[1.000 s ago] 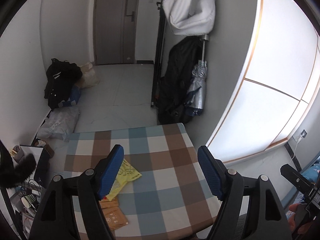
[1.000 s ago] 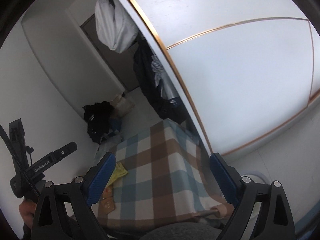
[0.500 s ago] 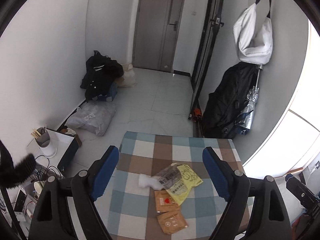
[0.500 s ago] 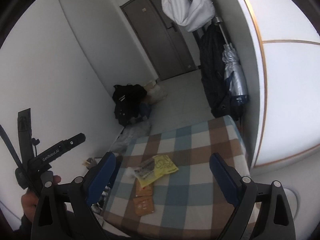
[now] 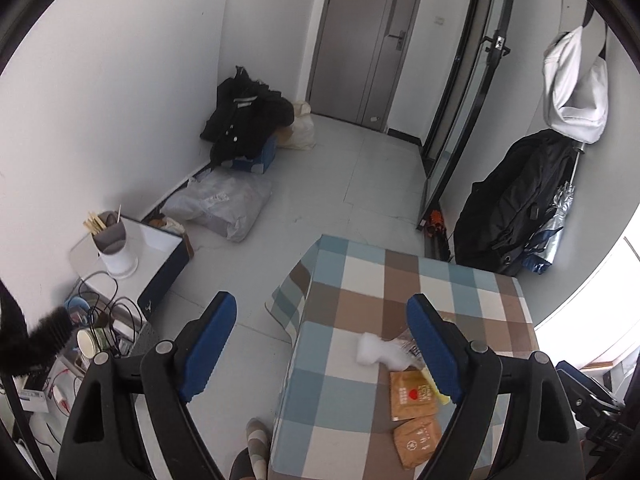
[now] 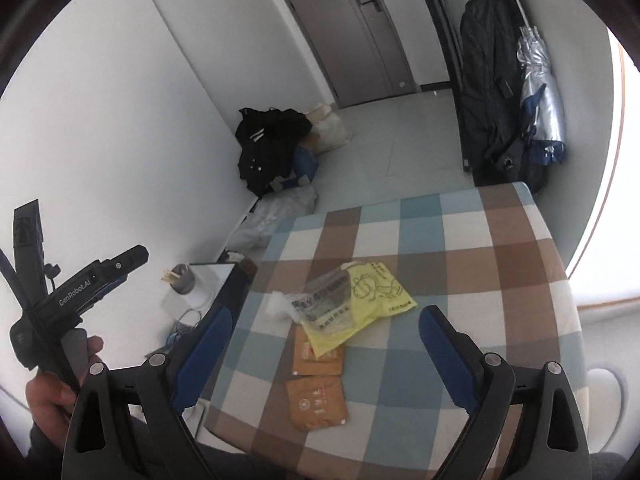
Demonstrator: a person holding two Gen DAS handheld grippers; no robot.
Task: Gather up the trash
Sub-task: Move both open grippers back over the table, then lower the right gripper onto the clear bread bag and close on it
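Both grippers hang in the air above the checked table, and neither has anything between its blue pads. The left gripper is spread wide, its left finger over the bare floor and its right finger over the table's near-left part. The right gripper is spread just as wide, framing the litter from above.

And there's the trash, gathered in a loose cluster on the left half of the tablecloth. A yellow bag lies flat with a clear printed wrapper resting on top of it. A white crumpled wad touches the wrapper's left end. Just nearer the camera, an orange packet sits partly tucked under the yellow bag, and a second orange packet lies right below it, close to the table's near edge. From the left wrist view the same pile sits under and beside the right finger, the white wad plainly showing, the two orange packets lower down.

At far left in the right wrist view, the person's left hand grips the handle of the other tool. Off the table, a black jacket slumps against the wall, and a white cup of sticks stands on a low side stand.
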